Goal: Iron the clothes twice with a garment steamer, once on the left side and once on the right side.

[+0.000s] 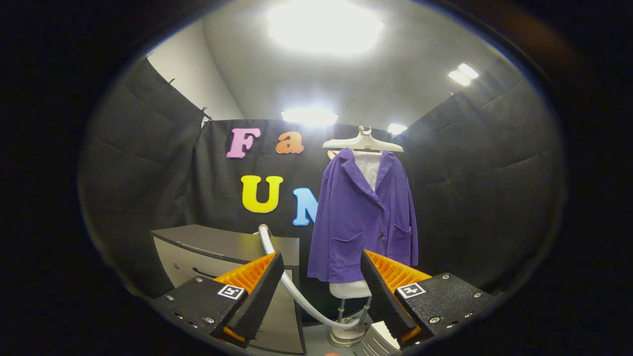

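The purple jacket (363, 217) hangs on a hanger (363, 142) over a white form, beyond your gripper (321, 291). Your gripper is spread wide with nothing between its fingers. Left of the jacket a white hose (296, 291) curves down past a grey cabinet (222, 247) to the steamer base (346, 333) below the jacket.

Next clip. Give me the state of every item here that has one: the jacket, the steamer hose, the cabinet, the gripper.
Purple jacket: hanging on a hanger, front closed, beyond the fingers.
Steamer hose: curving from the cabinet top down to the stand base, not held.
Cabinet: drawer closed.
Gripper: open, holding nothing.
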The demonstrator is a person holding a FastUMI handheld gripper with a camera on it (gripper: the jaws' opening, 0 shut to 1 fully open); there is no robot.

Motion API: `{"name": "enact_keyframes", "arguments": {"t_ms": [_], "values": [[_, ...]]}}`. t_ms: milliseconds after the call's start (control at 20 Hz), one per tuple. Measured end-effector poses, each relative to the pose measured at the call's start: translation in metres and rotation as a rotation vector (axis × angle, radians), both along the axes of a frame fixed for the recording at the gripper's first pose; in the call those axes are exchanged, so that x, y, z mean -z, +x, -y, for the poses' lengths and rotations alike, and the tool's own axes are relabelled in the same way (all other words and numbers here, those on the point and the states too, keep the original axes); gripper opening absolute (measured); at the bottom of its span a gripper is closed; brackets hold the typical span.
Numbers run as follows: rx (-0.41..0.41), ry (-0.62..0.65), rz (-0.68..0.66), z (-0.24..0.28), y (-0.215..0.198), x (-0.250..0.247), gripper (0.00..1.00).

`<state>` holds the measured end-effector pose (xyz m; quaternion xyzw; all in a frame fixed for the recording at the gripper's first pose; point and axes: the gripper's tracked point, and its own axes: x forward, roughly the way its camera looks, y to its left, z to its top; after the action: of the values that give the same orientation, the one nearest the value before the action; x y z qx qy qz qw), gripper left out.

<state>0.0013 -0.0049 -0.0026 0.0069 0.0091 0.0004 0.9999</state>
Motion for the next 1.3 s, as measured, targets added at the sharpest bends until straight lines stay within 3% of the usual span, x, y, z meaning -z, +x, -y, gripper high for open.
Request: {"name": "enact_keyframes", "arguments": {"t_ms": [400,900,1300], "values": [[-0.035,0.052,0.05,0.002,0.033,-0.03,0.95],[-0.148,0.088,0.065,-0.012,0.137,-0.083,0.95],[-0.298,0.13,0.017,-0.064,0.226,-0.115,0.95]]}}
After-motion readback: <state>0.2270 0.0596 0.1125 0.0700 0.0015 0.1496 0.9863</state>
